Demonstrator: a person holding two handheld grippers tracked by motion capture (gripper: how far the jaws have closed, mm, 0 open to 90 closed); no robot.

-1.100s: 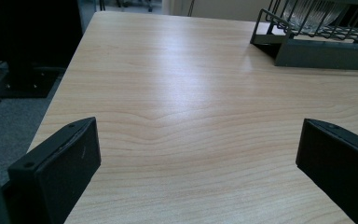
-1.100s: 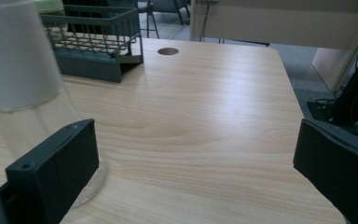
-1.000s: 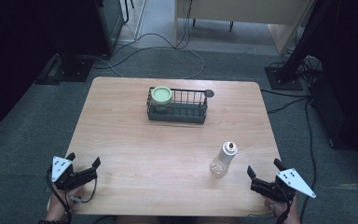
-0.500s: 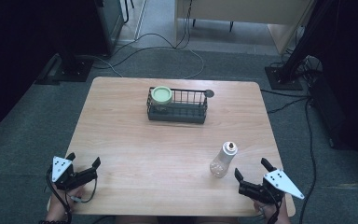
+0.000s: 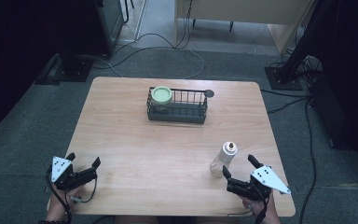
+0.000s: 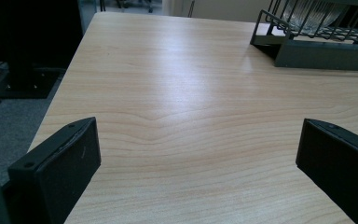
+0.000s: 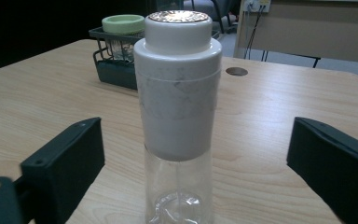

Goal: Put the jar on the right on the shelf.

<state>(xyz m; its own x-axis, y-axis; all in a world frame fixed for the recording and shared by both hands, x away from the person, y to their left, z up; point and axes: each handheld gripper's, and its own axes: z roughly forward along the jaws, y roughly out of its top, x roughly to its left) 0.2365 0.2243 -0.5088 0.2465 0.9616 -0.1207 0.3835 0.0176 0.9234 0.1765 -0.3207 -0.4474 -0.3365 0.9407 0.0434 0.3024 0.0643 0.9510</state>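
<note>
Bottle (image 7: pixel 177 116), centre of right gripper view: base cut off by bottom edge. Wire basket (image 6: pixel 321 32), upper right of left gripper view: cut by top and right edges; glass contents blurred, unidentifiable. Person's hands at bottom of high view: mostly cropped by frame edge.
</note>
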